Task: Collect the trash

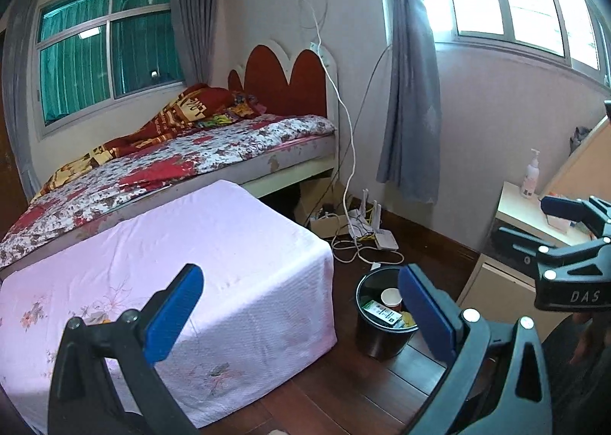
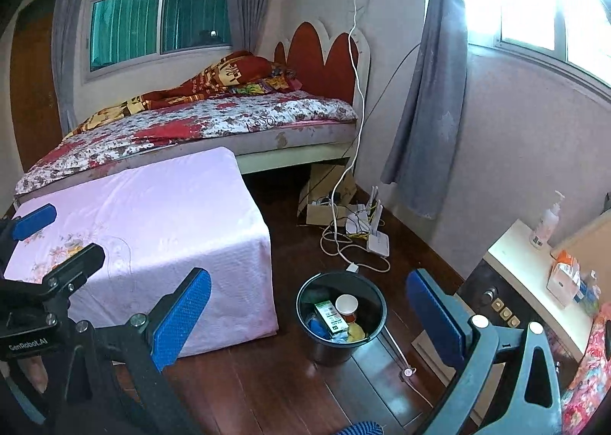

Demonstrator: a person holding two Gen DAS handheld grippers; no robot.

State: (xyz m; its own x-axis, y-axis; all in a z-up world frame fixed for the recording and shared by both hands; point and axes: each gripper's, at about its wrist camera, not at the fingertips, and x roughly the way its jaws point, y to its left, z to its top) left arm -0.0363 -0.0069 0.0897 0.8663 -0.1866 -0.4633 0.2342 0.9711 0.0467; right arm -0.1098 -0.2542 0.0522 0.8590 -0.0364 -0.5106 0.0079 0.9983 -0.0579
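Note:
A black trash bin [image 2: 340,324] stands on the wooden floor right of a pink-covered low table [image 2: 152,229]. It holds a paper cup [image 2: 346,306], a green and white carton [image 2: 331,316] and other scraps. It also shows in the left wrist view [image 1: 378,324]. My left gripper [image 1: 301,316] is open and empty, held above the table's front right corner. My right gripper [image 2: 309,316] is open and empty, held above the floor in front of the bin. Each gripper shows at the edge of the other's view.
A bed [image 2: 198,122] with a floral cover stands behind the table. Cables, a router [image 2: 376,240] and a cardboard box [image 2: 324,198] lie on the floor by the wall. A white cabinet [image 2: 523,263] with a pump bottle [image 2: 546,221] and boxes stands at the right.

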